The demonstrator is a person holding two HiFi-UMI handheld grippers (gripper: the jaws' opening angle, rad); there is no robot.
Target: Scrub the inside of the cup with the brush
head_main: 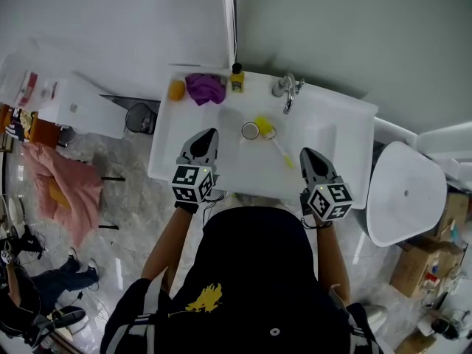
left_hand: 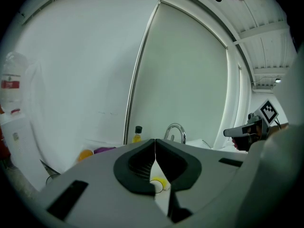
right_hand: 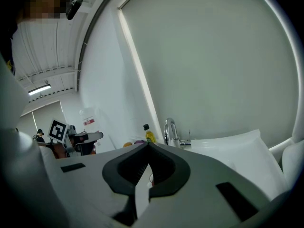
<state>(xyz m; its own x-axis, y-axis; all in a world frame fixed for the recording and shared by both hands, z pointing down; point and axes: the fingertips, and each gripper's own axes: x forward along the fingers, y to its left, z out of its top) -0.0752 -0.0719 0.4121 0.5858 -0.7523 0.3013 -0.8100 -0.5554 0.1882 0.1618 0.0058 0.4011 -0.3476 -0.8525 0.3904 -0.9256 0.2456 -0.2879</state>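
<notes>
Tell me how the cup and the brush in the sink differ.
The cup is pale and round, standing mouth up; the brush is yellow and long, lying flat. The cup sits left of the brush's head; the brush's handle runs toward the right gripper. Both rest in the sink, unheld.

- In the left gripper view, the left hand-held gripper (left_hand: 155, 144) covers most of the sink (left_hand: 202, 144) with its own body. Of the brush (left_hand: 160, 182), only a yellow sliver shows in the gap under the closed jaws.
- In the right gripper view, the right hand-held gripper (right_hand: 147, 148), jaws closed, hides the sink likewise.
- In the head view, the cup (head_main: 251, 130) is too small to show its inside.
- The bottle (head_main: 237, 78) has a label too small to read.
</notes>
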